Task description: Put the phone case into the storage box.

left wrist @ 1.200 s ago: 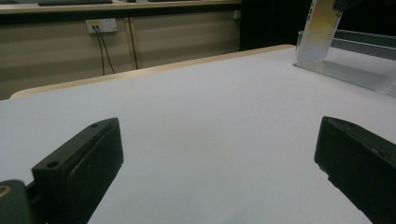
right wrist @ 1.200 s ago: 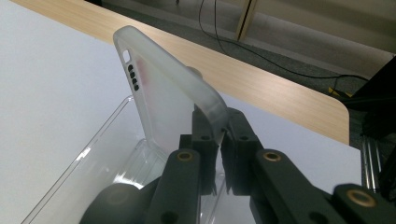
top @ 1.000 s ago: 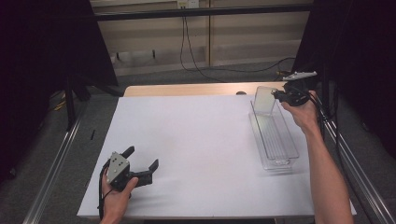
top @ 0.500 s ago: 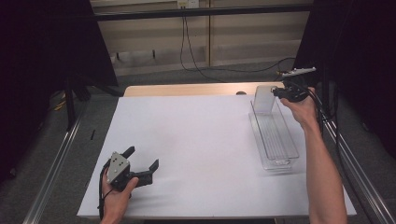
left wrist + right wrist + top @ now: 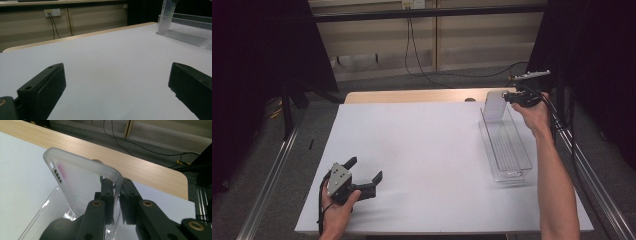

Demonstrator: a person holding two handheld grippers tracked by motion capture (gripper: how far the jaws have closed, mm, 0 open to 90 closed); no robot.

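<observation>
A frosted, translucent phone case (image 5: 494, 105) stands nearly upright over the far end of a clear plastic tray (image 5: 508, 152). My right gripper (image 5: 511, 98) is shut on its edge. In the right gripper view the two black jaws pinch the rim of the case (image 5: 75, 177) at my right gripper (image 5: 117, 188), with the tray (image 5: 41, 218) below. My left gripper (image 5: 364, 170) rests on the white table near the front left, open with nothing between its fingers. In the left gripper view, the left gripper (image 5: 115, 82) has its jaws spread wide, and the case (image 5: 168, 11) and tray (image 5: 190, 33) lie far off.
A white sheet (image 5: 422, 150) covers the table, with a bare wooden strip (image 5: 412, 96) at the far edge. Metal rails (image 5: 592, 170) run along both sides. Cables (image 5: 422, 55) hang down the wall behind.
The right hand has shifted only slightly with the case, which now stands a little more upright. The left gripper has stayed put.
</observation>
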